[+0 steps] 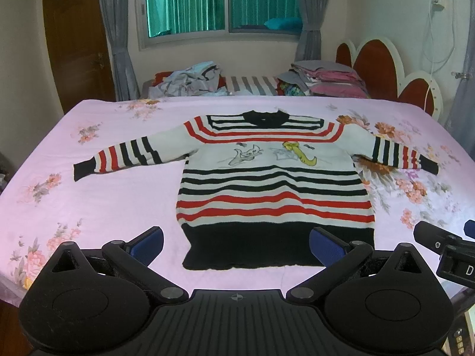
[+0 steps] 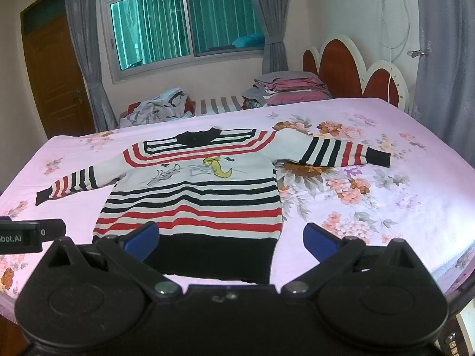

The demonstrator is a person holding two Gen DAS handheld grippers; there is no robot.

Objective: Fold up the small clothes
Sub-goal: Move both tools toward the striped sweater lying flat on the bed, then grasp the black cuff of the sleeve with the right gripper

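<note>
Blue pads [image 1: 148,244] of left gripper [image 1: 236,244] nearest, jaws spread wide, nothing between them — poised over near edge of bed [image 1: 98,207], just short of jumper's black hem. Right gripper [image 2: 231,241] likewise wide apart and empty, left pad [image 2: 141,240] overlapping hem in view, right pad over bare sheet; contact with cloth impossible to tell. Part of right gripper visible at right edge of left wrist view, part of left gripper at left edge of right wrist view — side by side, apart.

Jumper [image 1: 273,184] laid flat, front up, in middle of pink floral sheet, collar towards far side, hem towards grippers. White body with black and red stripes, black collar and hem band, small cartoon figures in grey and yellow across chest. Both sleeves stretched out sideways, cuffs black, left one slanting slightly towards near side.

Beyond bed: loose heap of clothes [image 1: 190,78] on left, folded stack [image 1: 323,78] on right, striped cloth between. Red and white scalloped headboard [image 1: 383,65] at right, window [image 1: 219,3] with grey curtains behind, wooden door [image 1: 74,38] at far left.
</note>
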